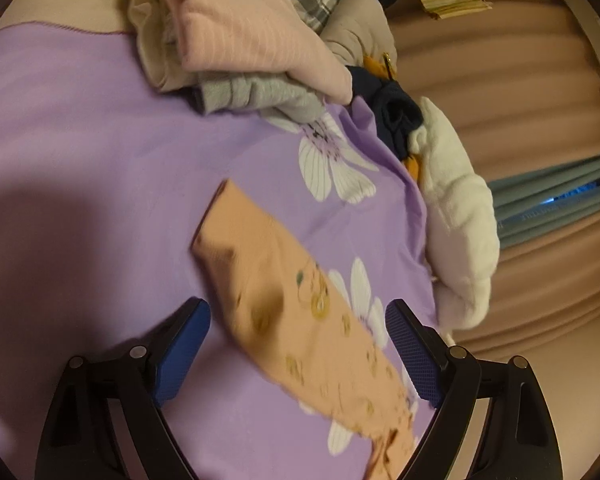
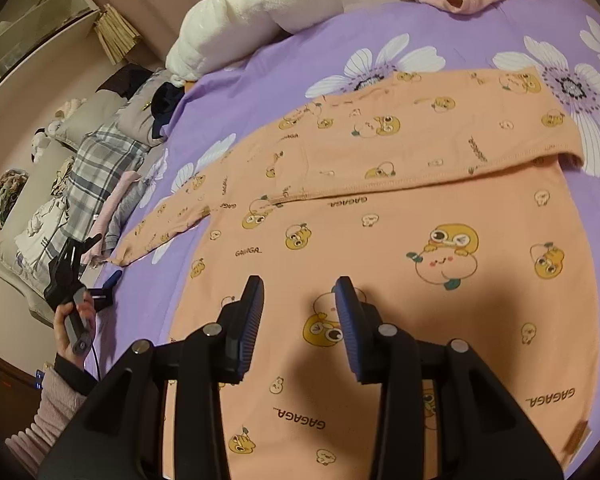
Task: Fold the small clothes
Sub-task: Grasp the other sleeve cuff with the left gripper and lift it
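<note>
I see the orange printed shirt [image 2: 380, 240] spread flat on the purple floral sheet [image 2: 300, 52], one sleeve folded across its chest. My right gripper [image 2: 300, 300] hangs released above its body, and my left gripper [image 1: 298, 344] gapes wide over the other sleeve, gripping nothing.

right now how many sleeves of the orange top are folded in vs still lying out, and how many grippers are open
sleeves folded across the orange top: 1
sleeves lying out on the purple sheet: 1
total sleeves: 2
grippers open: 2, left gripper and right gripper
</note>
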Demonstrator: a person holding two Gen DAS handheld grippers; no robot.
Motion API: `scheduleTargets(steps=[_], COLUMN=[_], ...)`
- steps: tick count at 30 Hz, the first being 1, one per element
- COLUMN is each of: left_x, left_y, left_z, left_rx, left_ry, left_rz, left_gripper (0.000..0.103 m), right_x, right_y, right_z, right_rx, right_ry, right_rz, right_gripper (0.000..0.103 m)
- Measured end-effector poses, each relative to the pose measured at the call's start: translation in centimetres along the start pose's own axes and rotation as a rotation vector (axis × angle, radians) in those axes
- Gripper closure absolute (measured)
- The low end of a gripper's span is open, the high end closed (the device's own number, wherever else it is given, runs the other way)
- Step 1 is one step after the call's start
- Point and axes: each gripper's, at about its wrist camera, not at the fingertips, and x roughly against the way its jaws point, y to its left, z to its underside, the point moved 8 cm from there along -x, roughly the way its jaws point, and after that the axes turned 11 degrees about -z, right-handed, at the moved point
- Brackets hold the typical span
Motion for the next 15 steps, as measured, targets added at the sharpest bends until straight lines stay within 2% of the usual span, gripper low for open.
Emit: scheduleTargets(steps=[4,6,7,8,9,11,14,15], left_x=[-1.2,-1.5,-1.7,-1.9,-2.2,-2.5,-2.3,-2.2], left_y=[-0.5,-0.6,-0.6,-0.4,-0.1,0.9,2.2,2.5], left_z=[-1.2,-1.3,-1.4,-1.4,-1.4,-1.3,-1.4,-1.4], left_rx=[-0.025,-0.039,-0.045,-0.049,-0.046,-0.032,0.001,0.011], left_ry=[-0.021,-0.025,-0.027,-0.024,-0.016,-0.002,-0.005,-0.006], left_rz=[-0.042,-0.078,-0.091,-0.107,-0.121,-0.145,-0.128,-0.122], left_gripper=[0.014,0.019,0.029,0.044,0.052,0.080,0.095,0.096], right_x=[-0.5,-0.7,-0.9,-1.0,-1.3,-1.6,-1.9,-1.9], right_y=[-0.2,-0.2,-0.2,-0.1,0.0,0.3,0.9,1.0], right_z=[0.1,0.1,0.1,0.2,0.2,0.3,0.5,0.6], right_rx=[-0.015,-0.017,-0.018,-0.018,-0.021,-0.024,-0.011,-0.005], right_ry=[0.000,0.001,0.001,0.001,0.002,0.005,0.012,0.014], right_rz=[0.013,0.022,0.026,0.027,0.026,0.015,0.007,0.009], right_gripper=[0.065,0.064,0.064,0.064,0.064,0.064,0.064,0.064])
